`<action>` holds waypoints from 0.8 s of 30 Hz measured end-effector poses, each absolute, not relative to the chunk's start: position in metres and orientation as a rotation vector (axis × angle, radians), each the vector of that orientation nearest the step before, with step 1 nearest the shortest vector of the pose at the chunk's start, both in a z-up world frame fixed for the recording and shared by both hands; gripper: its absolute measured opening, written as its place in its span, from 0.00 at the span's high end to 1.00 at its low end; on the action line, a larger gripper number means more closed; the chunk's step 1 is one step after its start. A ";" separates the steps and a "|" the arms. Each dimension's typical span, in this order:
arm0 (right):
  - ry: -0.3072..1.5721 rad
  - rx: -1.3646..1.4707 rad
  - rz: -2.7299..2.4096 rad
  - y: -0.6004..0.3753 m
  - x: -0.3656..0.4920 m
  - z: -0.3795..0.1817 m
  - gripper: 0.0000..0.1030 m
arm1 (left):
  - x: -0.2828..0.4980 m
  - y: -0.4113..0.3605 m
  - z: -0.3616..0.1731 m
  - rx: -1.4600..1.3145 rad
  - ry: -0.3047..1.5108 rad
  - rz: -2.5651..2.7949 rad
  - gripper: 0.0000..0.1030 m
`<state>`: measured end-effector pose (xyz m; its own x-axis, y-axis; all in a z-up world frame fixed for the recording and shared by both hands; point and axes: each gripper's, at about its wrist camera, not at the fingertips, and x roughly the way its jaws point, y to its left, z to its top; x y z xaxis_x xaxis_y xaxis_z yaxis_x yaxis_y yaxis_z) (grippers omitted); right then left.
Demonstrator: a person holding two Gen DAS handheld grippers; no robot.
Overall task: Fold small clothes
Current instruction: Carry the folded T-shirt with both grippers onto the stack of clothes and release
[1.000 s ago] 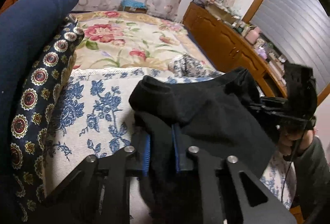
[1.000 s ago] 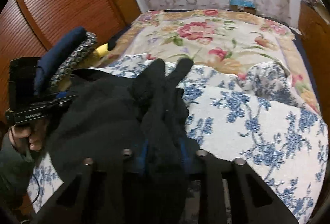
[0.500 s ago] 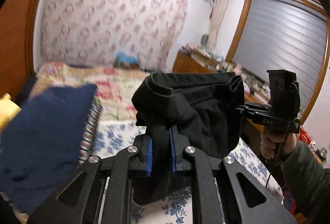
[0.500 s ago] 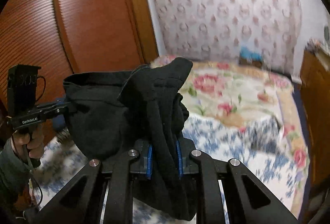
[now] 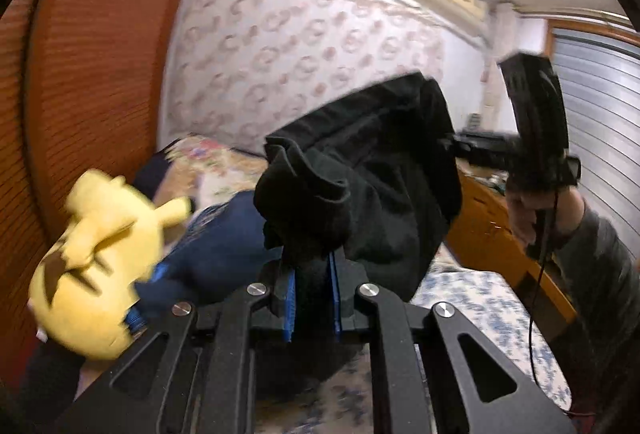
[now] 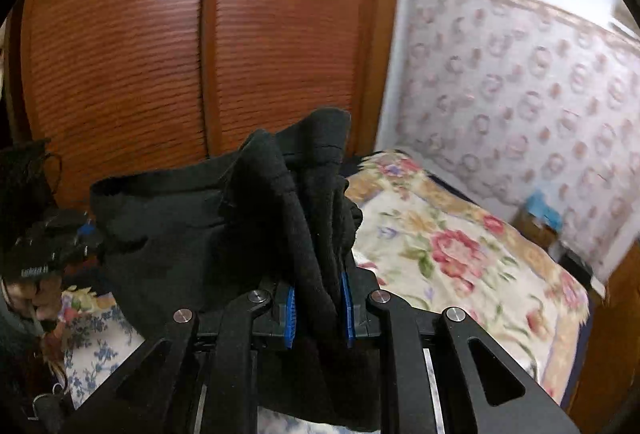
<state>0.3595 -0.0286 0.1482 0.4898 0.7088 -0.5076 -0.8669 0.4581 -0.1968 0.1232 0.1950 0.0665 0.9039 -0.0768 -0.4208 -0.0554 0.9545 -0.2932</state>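
A small black garment [image 5: 372, 170] hangs in the air above the bed, stretched between both grippers. My left gripper [image 5: 313, 298] is shut on one bunched corner of it, the cloth squeezed between the blue pads. My right gripper [image 6: 318, 308] is shut on the other bunched corner of the black garment [image 6: 192, 218]. In the left wrist view the right gripper [image 5: 448, 144] shows at the far right edge of the cloth, held by a hand in a grey sleeve. In the right wrist view the left gripper [image 6: 90, 230] shows at the cloth's left edge.
Below lies the bed [image 6: 460, 254] with a floral quilt and a blue-flowered cover [image 5: 492, 310]. A yellow plush toy [image 5: 96, 266] and a navy cushion [image 5: 216, 246] sit at its left side. A wooden wardrobe [image 6: 160, 34] stands behind, and a wooden dresser [image 5: 488, 218] at the right.
Both grippers have lifted the black garment off the bed and swung it left toward the wardrobe. The cloth now hangs free between them.
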 end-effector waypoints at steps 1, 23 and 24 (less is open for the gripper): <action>0.387 -0.487 1.008 -0.012 0.367 0.144 0.83 | 0.124 0.204 0.057 -0.320 0.459 0.009 0.86; 0.451 -0.370 0.853 0.064 0.355 0.099 0.57 | 0.110 0.207 0.049 -0.183 0.467 0.122 0.43; 0.445 -0.356 0.848 0.056 0.347 0.097 0.57 | 0.107 0.203 0.052 -0.173 0.460 0.118 0.37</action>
<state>0.3474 0.0557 0.0971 0.5801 0.6350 -0.5102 -0.7803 0.6129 -0.1243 0.1069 0.2027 0.0524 0.8897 0.0745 -0.4505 -0.1523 0.9785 -0.1389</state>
